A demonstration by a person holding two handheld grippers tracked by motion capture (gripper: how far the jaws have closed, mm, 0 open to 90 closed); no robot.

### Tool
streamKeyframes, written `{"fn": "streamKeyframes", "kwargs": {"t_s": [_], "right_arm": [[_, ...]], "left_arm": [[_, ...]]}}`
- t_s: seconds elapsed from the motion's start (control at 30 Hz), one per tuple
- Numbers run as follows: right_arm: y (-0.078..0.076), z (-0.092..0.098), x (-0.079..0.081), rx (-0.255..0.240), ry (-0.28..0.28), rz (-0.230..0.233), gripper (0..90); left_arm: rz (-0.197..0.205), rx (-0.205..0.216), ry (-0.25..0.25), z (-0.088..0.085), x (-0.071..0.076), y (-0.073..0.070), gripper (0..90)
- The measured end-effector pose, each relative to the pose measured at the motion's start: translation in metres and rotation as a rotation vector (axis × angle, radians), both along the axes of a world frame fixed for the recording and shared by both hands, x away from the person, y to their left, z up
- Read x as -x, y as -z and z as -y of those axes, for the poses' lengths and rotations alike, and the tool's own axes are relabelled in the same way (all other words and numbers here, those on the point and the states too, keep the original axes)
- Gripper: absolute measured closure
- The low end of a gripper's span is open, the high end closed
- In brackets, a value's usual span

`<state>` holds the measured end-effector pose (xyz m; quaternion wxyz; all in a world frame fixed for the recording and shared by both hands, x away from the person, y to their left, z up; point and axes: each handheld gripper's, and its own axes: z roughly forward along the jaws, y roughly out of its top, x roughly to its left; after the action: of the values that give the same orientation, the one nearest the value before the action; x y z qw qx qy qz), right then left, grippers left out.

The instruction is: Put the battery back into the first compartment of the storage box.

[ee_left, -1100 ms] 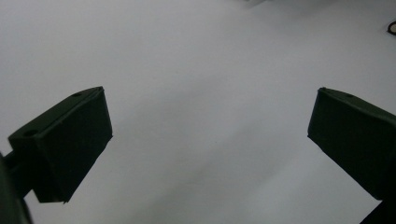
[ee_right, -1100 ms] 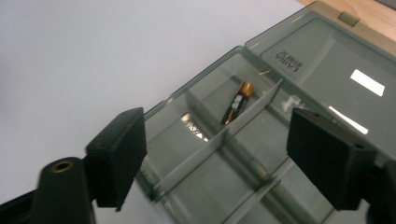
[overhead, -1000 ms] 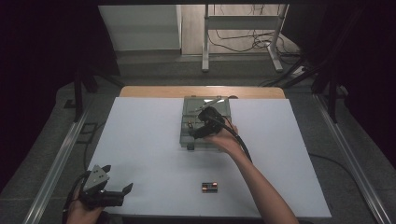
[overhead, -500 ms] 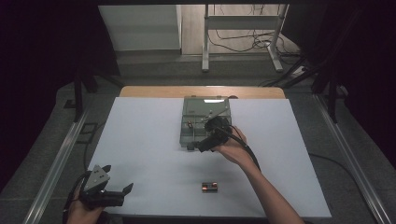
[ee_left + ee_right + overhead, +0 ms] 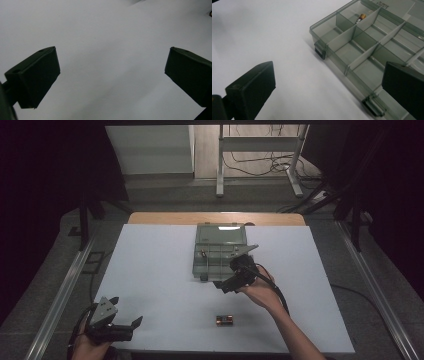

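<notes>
The left gripper rests at the table's near left corner, jaws spread, nothing between them. The right gripper, jaws just opened and released, hangs over the box's near edge, mid-table. Batteries lie near the front edge.

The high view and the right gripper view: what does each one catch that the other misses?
High view: the battery lying loose on the white table, and the left tongs. Right gripper view: the latches on the box's near wall, and the open right tongs from behind. Both: the divided clear box with one small battery in a compartment.
</notes>
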<state>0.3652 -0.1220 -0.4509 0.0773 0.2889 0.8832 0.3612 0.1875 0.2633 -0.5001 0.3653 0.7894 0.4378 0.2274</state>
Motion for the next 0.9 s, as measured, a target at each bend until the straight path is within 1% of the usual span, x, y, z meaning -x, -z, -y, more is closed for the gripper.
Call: {"fn": "streamKeyframes", "kwargs": {"t_s": [0.1,0.13,0.2,0.3,0.33,0.43,0.57,0.67,0.73,0.77,0.87,0.9], "right_arm": [[-0.001,0.006,0.006,0.009,0.0,0.013,0.0],[-0.001,0.007,0.009,0.017,0.0,0.019,0.0],[-0.001,0.012,0.014,0.04,0.003,0.013,0.0],[0.001,0.018,0.02,0.064,0.021,0.018,0.0],[0.002,0.02,0.023,0.071,0.029,0.012,0.0],[0.006,0.023,0.03,0.104,0.026,0.001,0.0],[0.011,0.025,0.04,0.128,0.025,-0.013,0.0],[0.013,0.026,0.045,0.128,0.028,-0.019,0.0],[0.014,0.025,0.048,0.132,0.019,-0.026,0.0],[0.015,0.025,0.05,0.141,0.014,-0.021,0.3],[0.02,0.022,0.057,0.182,0.016,0.003,6.0],[0.021,0.022,0.058,0.187,0.015,0.005,7.9]], "left_arm": [[-0.002,0.001,0.0,0.0,0.0,0.0,0.6],[-0.001,0.002,0.0,0.0,0.0,0.0,0.6],[0.0,0.001,0.0,0.0,0.0,0.0,0.6],[-0.001,-0.001,0.0,0.0,0.0,0.0,0.6],[0.0,-0.001,0.0,0.0,0.0,0.0,0.6],[0.001,-0.004,-0.001,0.0,0.0,0.0,0.6],[0.002,-0.005,0.0,0.001,0.0,0.0,0.6],[0.003,-0.006,0.001,0.001,0.0,0.0,0.6],[0.003,-0.007,0.001,0.001,0.0,0.0,0.6],[0.003,-0.007,0.001,0.001,0.0,0.0,0.6],[0.001,-0.005,0.0,0.001,0.0,0.0,0.6],[0.001,-0.005,0.0,0.001,0.0,0.0,0.6]]}}
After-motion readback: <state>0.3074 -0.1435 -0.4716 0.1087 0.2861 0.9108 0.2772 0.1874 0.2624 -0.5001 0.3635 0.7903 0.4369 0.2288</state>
